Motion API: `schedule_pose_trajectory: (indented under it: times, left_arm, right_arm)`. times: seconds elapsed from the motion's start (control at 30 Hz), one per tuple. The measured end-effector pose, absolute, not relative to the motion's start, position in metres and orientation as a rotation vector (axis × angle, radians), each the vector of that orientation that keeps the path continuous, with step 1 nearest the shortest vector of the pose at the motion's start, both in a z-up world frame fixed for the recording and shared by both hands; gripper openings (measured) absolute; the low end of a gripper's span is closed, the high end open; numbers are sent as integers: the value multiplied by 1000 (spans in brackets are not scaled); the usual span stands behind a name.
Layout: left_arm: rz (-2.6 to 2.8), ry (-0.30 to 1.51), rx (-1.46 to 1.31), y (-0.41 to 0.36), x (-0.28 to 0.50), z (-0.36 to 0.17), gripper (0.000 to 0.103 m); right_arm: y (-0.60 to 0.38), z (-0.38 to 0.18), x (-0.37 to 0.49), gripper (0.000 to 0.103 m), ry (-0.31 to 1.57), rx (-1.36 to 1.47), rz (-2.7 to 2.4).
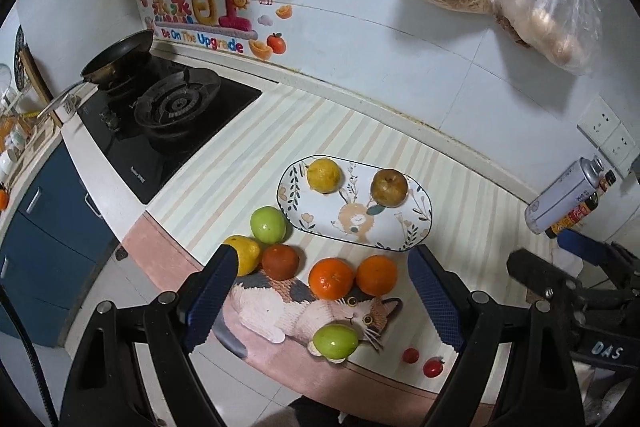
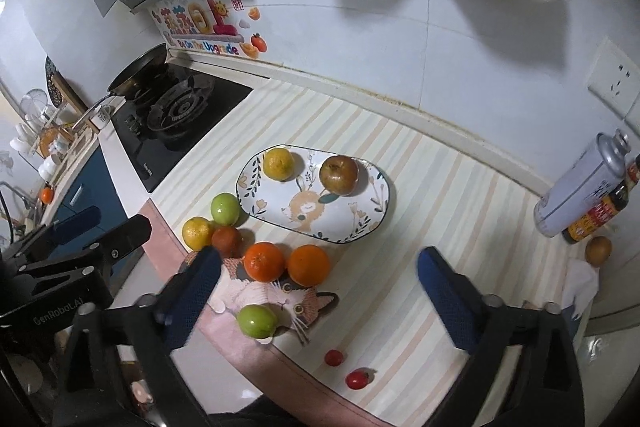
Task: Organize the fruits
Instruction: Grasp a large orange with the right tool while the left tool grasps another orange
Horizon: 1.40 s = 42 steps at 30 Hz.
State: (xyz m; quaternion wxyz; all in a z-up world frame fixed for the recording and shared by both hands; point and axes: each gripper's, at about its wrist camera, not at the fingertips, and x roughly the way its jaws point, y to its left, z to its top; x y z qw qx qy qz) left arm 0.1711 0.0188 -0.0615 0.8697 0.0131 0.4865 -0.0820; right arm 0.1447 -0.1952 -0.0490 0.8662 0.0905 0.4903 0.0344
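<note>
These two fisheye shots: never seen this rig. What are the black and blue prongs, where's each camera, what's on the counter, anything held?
No robot arm: a person holds a two-finger gripper in each hand, each with a camera looking along its fingers. One picture is from the left gripper, the other from the right gripper. Both stand open and empty. On the striped mat, a plate holds a yellow citrus and a brown apple. Off it lie two oranges, green fruits and cherry tomatoes.
</note>
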Motion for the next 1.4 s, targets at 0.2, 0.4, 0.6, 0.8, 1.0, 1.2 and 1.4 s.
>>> schedule_pose_trajectory:
  times: [0.2,0.4,0.6,0.8,1.0,1.2,1.4]
  left_arm:
    - [-95,1063,82,27,190,-92,99]
    - [-2,1151,113,40,208,-146,99]
    - [32,1245,139,43,220,-194,99]
    - [16,1340,137,38,228,-225,99]
    - [-61,1399,173,16,235,-250,99]
    - [-157,1456,240,-17,247,-282,100]
    - [-225,1438,353,-54,253,-290,99]
  right_arm:
    - [-202,-97,171,101,1115,268,86]
    - [-202,-193,213,101,1283,449,93]
    - [-184,-288,247,89,1445,566,81]
    - [-169,-331,257,64,1531,560,80]
    - [-199,-322,228,64,1560,493,70]
    - [-239,-335,209,64,1579,572,41]
    - [-237,-339,204,65,1585,590,31]
